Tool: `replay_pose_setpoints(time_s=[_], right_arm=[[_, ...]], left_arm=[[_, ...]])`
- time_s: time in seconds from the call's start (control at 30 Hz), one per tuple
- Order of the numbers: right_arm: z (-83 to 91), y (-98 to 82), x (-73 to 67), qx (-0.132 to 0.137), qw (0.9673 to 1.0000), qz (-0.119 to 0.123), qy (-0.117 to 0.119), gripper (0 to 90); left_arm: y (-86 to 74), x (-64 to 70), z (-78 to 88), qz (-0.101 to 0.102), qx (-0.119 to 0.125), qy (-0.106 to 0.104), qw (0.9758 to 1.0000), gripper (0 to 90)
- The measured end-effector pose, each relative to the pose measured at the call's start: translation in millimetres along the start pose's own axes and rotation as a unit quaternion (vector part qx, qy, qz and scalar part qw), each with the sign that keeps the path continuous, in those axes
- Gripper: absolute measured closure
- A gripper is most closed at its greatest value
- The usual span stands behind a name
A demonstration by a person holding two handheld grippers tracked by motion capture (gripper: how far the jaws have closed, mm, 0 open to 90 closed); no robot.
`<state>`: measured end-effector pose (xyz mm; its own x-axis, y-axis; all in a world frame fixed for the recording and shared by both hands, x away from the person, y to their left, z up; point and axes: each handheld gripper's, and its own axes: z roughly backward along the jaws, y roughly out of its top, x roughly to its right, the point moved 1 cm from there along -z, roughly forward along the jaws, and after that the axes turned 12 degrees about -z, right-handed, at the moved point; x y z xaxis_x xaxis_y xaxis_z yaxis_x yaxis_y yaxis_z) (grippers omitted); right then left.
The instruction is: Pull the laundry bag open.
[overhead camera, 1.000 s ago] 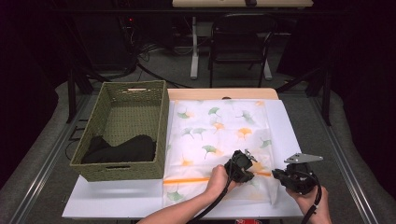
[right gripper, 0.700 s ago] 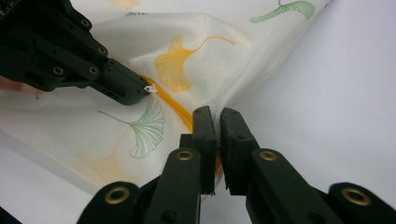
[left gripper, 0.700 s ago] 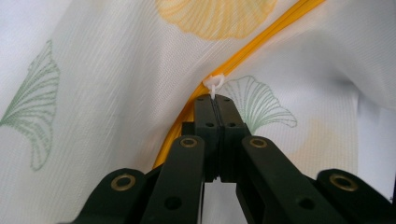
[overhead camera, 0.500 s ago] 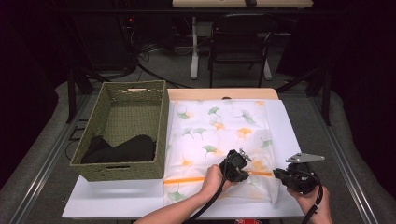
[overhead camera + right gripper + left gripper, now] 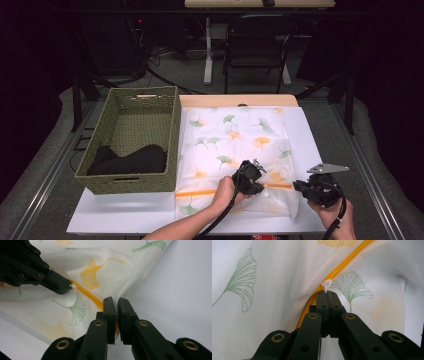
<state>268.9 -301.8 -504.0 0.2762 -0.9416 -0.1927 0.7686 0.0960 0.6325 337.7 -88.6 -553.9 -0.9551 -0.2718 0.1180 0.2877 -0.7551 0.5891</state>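
Note:
A white mesh bag printed with ginkgo leaves lies flat on the white table, its orange zipper running along the near end. My left gripper is shut on the small white zipper pull, which pokes out just past its tips. In the right gripper view the same left gripper comes in from the left at the pull. My right gripper is shut on the bag's fabric at the near right corner, where the zipper ends.
A green woven basket stands left of the bag with a black garment inside. The white table top ends close behind the bag. A chair and cables are on the floor beyond.
My left gripper has shifted slightly to the left along the zipper line with the pull in it. The right gripper has kept still on the corner.

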Motion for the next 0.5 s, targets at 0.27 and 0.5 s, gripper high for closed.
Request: replay_pose_setpoints(time_s=[0.27, 0.5], right_arm=[[0.9, 1.1, -0.4, 0.004, 1.0, -0.002, 0.003, 85.6], [1.4, 1.2, 0.1, 0.005, 1.0, -0.002, 0.002, 85.6]], left_arm=[[-0.2, -0.1, 1.4, -0.001, -0.005, 0.011, 0.9999, 90.0], [-3.9, -3.5, 4.7, 0.006, -0.005, 0.013, 0.9999, 90.0]])
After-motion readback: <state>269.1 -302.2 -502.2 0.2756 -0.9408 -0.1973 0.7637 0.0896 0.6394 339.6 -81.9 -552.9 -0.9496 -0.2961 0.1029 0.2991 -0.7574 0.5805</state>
